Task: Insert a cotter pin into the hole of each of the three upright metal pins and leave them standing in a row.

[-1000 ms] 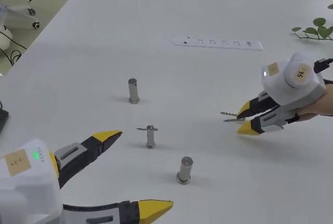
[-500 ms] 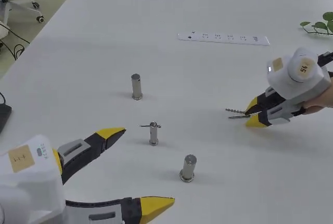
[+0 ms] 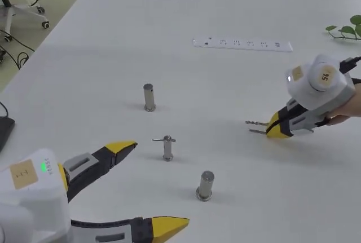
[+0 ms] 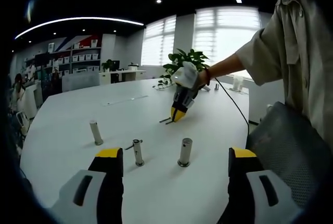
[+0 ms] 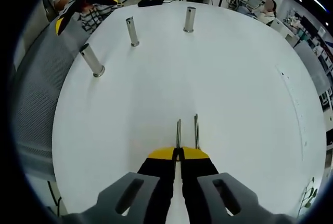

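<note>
While the left gripper (image 3: 151, 184) sits at lower left with jaws spread wide and empty, the right gripper (image 3: 274, 128) at right centre pinches two cotter pins (image 3: 255, 123) pointing left; on the white table (image 3: 113, 40), mid-frame, stand the far metal pin (image 3: 149, 96), middle metal pin (image 3: 167, 147) and near metal pin (image 3: 205, 185); an inserted cotter pin (image 3: 159, 139) crosses the middle one's top.

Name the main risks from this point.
1. The right gripper pinches the cotter pin only at its end; most of it juts out, so it may swivel or slip when pushed at a hole.
2. The far pin and near pin stand free, and the open left gripper holds neither; a sideways push might topple one.
</note>
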`<state>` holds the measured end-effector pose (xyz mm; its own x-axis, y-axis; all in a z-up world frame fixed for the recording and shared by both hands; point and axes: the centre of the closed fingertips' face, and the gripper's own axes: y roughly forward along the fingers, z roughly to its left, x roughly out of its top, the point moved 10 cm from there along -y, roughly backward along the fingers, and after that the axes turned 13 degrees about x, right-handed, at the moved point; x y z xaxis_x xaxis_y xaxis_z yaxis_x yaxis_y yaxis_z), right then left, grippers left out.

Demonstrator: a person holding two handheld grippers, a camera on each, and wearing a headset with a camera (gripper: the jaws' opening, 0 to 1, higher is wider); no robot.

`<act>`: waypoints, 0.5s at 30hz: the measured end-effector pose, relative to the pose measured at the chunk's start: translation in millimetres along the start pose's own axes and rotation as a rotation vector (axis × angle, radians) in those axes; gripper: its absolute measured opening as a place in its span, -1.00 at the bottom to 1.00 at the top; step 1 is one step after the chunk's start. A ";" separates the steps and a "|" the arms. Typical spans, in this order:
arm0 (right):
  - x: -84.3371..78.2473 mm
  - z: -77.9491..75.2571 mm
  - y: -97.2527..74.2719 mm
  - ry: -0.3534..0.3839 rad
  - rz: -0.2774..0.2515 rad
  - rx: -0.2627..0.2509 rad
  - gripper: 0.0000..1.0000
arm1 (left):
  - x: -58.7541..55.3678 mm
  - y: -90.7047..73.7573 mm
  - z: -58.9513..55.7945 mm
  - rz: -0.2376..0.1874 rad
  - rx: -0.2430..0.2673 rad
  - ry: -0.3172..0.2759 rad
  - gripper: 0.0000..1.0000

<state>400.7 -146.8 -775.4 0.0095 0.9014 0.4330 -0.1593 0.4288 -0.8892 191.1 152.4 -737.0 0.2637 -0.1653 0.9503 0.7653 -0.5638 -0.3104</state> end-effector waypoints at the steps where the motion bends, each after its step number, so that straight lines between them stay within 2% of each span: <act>1: 0.3 0.1 -0.1 0.002 0.003 -0.001 -0.90 | 0.0 -0.1 -0.2 0.001 0.000 0.000 0.65; 15: 5.1 5.4 -2.6 -0.018 0.015 -0.029 -0.96 | 2.3 0.7 -1.3 0.011 -0.015 0.002 0.60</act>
<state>395.9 -143.6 -770.1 -0.0108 0.9066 0.4219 -0.1301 0.4170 -0.8995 191.5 150.6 -735.0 0.2710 -0.1736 0.9468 0.7535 -0.5738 -0.3209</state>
